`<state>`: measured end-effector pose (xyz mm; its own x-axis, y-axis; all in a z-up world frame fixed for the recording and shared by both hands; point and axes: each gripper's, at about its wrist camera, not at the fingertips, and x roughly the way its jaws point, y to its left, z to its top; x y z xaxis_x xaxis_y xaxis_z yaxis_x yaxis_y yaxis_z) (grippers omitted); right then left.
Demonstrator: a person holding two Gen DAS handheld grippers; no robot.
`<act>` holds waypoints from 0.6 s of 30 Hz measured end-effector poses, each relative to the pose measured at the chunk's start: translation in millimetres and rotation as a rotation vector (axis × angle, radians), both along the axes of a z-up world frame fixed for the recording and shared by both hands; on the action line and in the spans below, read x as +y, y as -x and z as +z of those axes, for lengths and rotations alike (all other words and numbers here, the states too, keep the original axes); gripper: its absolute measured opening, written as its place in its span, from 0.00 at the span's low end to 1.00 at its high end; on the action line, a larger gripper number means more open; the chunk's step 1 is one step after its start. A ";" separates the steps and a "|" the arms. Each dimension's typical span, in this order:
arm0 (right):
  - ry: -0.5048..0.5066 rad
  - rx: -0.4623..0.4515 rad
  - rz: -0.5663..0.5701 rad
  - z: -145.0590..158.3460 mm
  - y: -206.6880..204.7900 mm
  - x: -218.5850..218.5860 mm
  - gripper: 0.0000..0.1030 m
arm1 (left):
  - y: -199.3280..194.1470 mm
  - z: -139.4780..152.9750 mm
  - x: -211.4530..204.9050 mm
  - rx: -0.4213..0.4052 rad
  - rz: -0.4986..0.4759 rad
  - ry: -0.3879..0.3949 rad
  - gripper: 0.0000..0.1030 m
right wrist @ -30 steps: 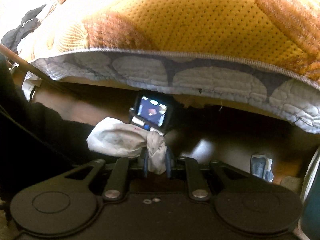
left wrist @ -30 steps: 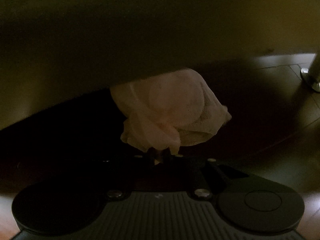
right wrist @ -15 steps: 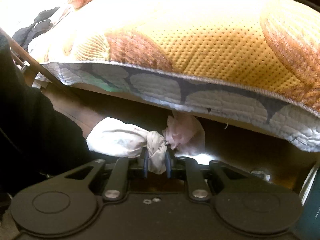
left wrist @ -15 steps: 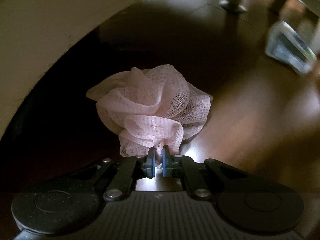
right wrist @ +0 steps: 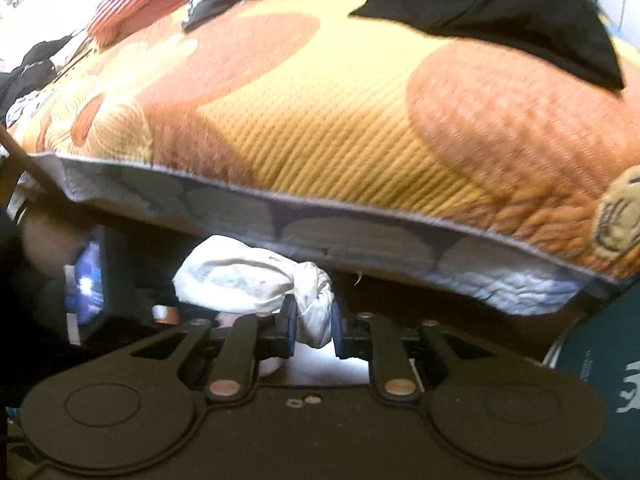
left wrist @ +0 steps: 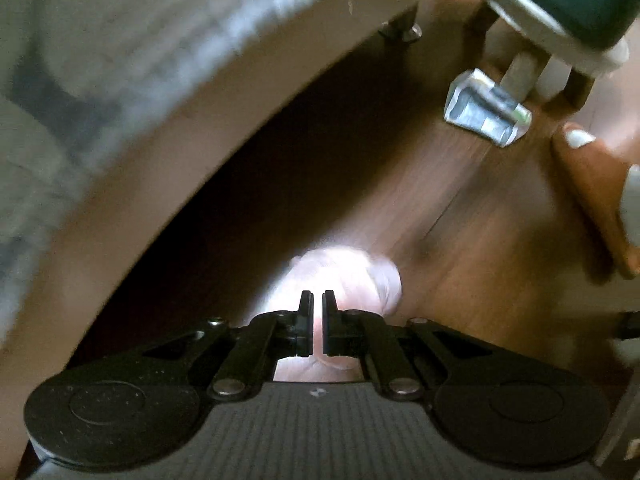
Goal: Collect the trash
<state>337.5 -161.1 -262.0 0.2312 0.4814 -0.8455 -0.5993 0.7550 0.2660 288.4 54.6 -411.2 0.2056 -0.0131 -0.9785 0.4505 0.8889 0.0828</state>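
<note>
Floor: brown wood floor (left wrist: 460, 216) spreads ahead of the left gripper, dark under the bed frame (left wrist: 192, 148) that arcs above and to its left.
Left gripper: left gripper (left wrist: 317, 322) points steeply down, jaws drawn together with only a slit between them; a pink mesh puff (left wrist: 360, 276) sits blurred right behind the tips, and whether a strand of it is pinched cannot be told.
Wrapper: a silvery wrapper (left wrist: 486, 109) lies on the floor far ahead and to the right of the left gripper, near white furniture legs.
Right gripper: right gripper (right wrist: 312, 326) is clamped on the knotted end of a white rag (right wrist: 240, 276), whose bulk bulges up and left of the jaws.
Bed: an orange-and-yellow quilt (right wrist: 340, 120) fills the view above the right gripper, dark clothes (right wrist: 500, 20) lying on it.
</note>
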 end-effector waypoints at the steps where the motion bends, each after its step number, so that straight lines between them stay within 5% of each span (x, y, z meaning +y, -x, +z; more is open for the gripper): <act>1: 0.001 -0.010 -0.006 0.9 0.0 -2.0 0.16 | 0.2 10.1 -0.2 0.008 0.018 -0.001 0.03; 7: -0.023 -0.029 -0.042 4.4 4.5 -10.8 0.16 | 16.9 57.6 -4.5 0.008 0.030 -0.054 0.03; 18: -0.037 -0.010 -0.018 3.4 8.9 -12.4 0.16 | 28.7 13.6 10.9 0.132 0.221 -0.086 0.10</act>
